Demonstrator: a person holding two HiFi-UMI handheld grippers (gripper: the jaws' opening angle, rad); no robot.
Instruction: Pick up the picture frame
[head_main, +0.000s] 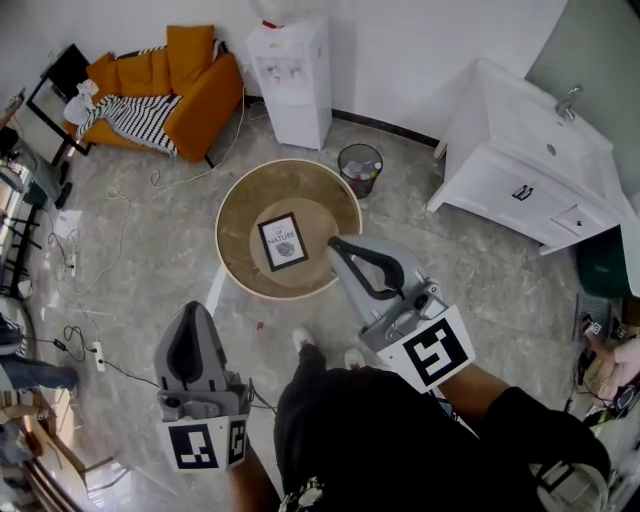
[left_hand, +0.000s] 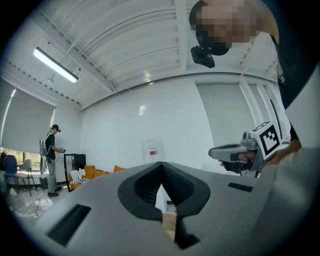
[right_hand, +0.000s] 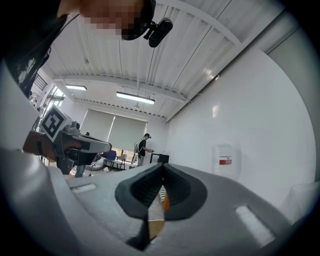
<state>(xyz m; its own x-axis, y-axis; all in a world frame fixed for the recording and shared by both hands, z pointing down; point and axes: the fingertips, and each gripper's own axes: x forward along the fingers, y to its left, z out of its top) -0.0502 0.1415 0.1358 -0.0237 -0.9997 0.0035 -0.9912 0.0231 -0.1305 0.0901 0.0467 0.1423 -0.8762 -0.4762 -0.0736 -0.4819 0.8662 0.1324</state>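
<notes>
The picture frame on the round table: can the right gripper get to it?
Probably yes. The right gripper hangs close by the picture frame, with nothing on the round table between them. Its jaws are shut, though, so they would have to open first.

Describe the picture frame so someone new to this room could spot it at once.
Find the round wooden table in the middle of the floor, near the white water dispenser. The picture frame lies flat near its centre, the only thing on it: black-edged, with a white print.
</notes>
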